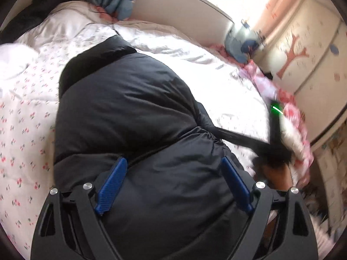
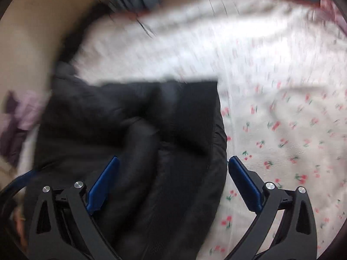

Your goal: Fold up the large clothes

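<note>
1. Black puffer jacket [image 1: 130, 112] lies bunched on the bed, on a white cherry-print sheet [image 1: 23, 117]. In the right wrist view the same jacket [image 2: 134, 134] fills the lower left, with one straight edge running across mid-frame.
2. Left gripper [image 1: 174, 186]: blue fingers spread wide above the jacket's near bulk, nothing pinched. Whether the tips touch the fabric I cannot tell.
3. Right gripper [image 2: 173, 184]: fingers likewise spread, straddling the jacket's right edge; one finger over black fabric, the other over the sheet. Nothing held.
4. Handling, as a judgement: padded, air-filled, soft and springy; light for its bulk. The shell looks smooth, so likely slippery. Folds will tend to puff back open, so press down after each one.
5. Hold points, as a judgement: a seam, hem or collar edge, taking a thin layer; a bite into thick padding would likely slip.
6. A thin black part of the garment stretches from the jacket toward the right in the left wrist view; what it is stays unclear in the blur.
7. Surroundings: blue clothes [image 1: 117, 0] against the headboard, pink floral bedding [image 1: 290, 117] at the bed's right side. Both lie well apart from the jacket; nothing blocks a fold.
</note>
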### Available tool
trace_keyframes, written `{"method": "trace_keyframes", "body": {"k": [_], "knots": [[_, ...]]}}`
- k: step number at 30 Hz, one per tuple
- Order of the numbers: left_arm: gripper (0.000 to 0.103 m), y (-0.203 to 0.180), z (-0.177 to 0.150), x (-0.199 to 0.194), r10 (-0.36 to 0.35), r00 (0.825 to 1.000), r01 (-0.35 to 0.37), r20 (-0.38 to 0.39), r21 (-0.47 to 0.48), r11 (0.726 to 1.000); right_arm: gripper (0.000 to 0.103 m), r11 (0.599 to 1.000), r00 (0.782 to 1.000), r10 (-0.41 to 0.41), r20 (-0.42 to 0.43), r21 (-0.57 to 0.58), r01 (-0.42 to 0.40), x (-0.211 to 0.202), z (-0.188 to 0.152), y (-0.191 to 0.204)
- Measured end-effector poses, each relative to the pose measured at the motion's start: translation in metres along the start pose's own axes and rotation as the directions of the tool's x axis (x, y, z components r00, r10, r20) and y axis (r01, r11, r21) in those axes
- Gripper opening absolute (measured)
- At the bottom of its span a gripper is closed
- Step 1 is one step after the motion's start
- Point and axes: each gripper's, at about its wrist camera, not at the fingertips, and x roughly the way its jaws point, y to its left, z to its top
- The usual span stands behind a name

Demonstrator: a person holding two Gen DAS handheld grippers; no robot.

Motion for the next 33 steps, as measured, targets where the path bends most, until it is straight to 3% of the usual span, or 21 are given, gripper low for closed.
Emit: {"method": "trace_keyframes", "body": {"k": [1,3,5,7,9,11,13,15,17,18,22,24,26,30,31,33], "knots": [[0.085,0.005,0.0,-0.004,0.003,1.0,-0.002,0.011,-0.024,1.0,0.097,0.999,0.999,-0.024,-0.024,-0.035,0.023,0.0,-0.009,0.004],[0.085,0.011,0.002,-0.007,-0.004,1.0,0.006,0.022,-0.06,0.998,0.097,0.989,0.982,-0.092,-0.165,-0.128,0.072,0.023,-0.042,0.008],[0.085,0.015,0.003,-0.011,-0.031,0.999,0.032,0.019,-0.077,0.997,0.097,0.997,0.972,-0.056,-0.228,-0.061,0.043,0.027,-0.057,-0.011],[0.085,0.011,0.001,-0.009,-0.019,1.0,0.02,0.014,-0.067,0.998,0.097,0.997,0.977,-0.073,-0.198,-0.042,0.066,0.013,-0.056,-0.017],[0.085,0.006,-0.002,-0.003,0.045,0.999,-0.045,0.002,-0.031,0.999,0.097,0.996,0.989,-0.086,-0.121,-0.032,0.083,-0.026,-0.066,-0.022],[0.085,-0.001,-0.004,0.005,0.088,0.996,-0.088,-0.005,-0.005,0.996,0.097,0.999,1.0,0.001,-0.011,-0.039,-0.002,-0.063,-0.067,-0.014],[0.085,-0.003,-0.003,0.005,0.09,0.996,-0.09,-0.004,-0.005,0.996,0.097,0.995,1.0,0.016,0.011,-0.099,-0.015,-0.078,-0.077,0.005],[0.085,-0.006,-0.002,0.007,0.078,0.997,-0.078,0.002,-0.01,0.997,0.097,0.979,0.983,-0.084,-0.164,-0.199,0.05,-0.042,-0.096,0.024],[0.085,-0.007,-0.002,0.009,0.066,0.998,-0.066,-0.003,-0.013,0.998,0.097,0.99,0.968,-0.047,-0.247,-0.141,0.012,-0.023,-0.105,0.014],[0.085,-0.008,-0.001,0.009,0.056,0.998,-0.056,-0.006,-0.012,0.998,0.097,0.996,0.971,-0.027,-0.24,-0.093,0.005,-0.029,-0.105,0.005],[0.085,-0.012,-0.004,0.011,0.124,0.992,-0.124,-0.005,0.022,0.992,0.097,0.998,0.998,0.019,-0.057,-0.053,-0.022,-0.08,-0.088,0.001],[0.085,-0.015,-0.003,0.012,0.136,0.991,-0.136,-0.002,0.028,0.99,0.097,0.996,0.997,0.05,0.06,-0.082,-0.045,-0.104,-0.058,0.011],[0.085,-0.016,-0.002,0.012,0.136,0.991,-0.137,0.004,0.028,0.99,0.097,0.994,0.993,0.06,0.102,-0.101,-0.049,-0.093,-0.011,0.03],[0.085,-0.02,-0.002,0.013,0.158,0.987,-0.159,0.015,0.045,0.986,0.097,0.998,0.996,0.054,0.071,-0.024,-0.053,-0.037,0.044,0.024],[0.085,-0.02,-0.001,0.013,0.165,0.986,-0.166,0.015,0.049,0.985,0.097,1.0,0.999,0.027,0.041,0.014,-0.028,-0.012,0.052,0.02],[0.085,-0.02,-0.001,0.012,0.174,0.985,-0.175,0.019,0.056,0.983,0.097,0.993,0.996,0.02,-0.089,0.114,-0.01,0.039,0.033,-0.013]]}}
